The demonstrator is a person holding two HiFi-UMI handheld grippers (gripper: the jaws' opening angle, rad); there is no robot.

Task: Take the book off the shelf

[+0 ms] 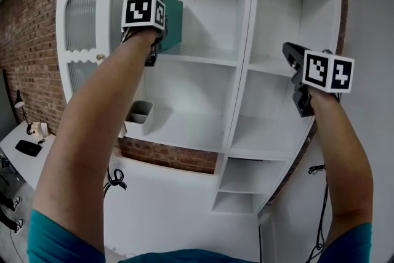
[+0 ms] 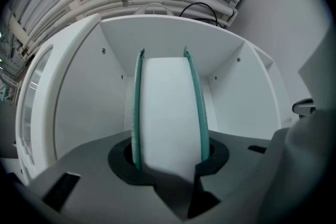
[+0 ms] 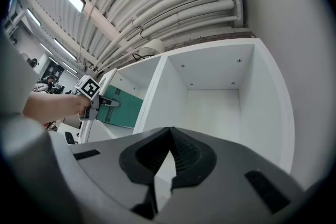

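Left gripper view: left gripper (image 2: 170, 161) is clamped on the book (image 2: 168, 107), pads on both teal covers. Grasp done; withdrawal remains, as the book stands inside the top left bay of the shelf (image 1: 203, 60). Its long axis is vertical, page edge facing the gripper, spine inward. Right gripper (image 3: 167, 136) is idle, jaws together, empty.

shelf (image 1: 203, 129): white | top-left bay: green book (image 1: 174, 21) upright | bay below: grey bin (image 1: 140, 117)

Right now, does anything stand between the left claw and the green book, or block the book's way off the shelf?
Nothing visible. The left claw grips the green-covered book, and the front of the white shelf stands open.
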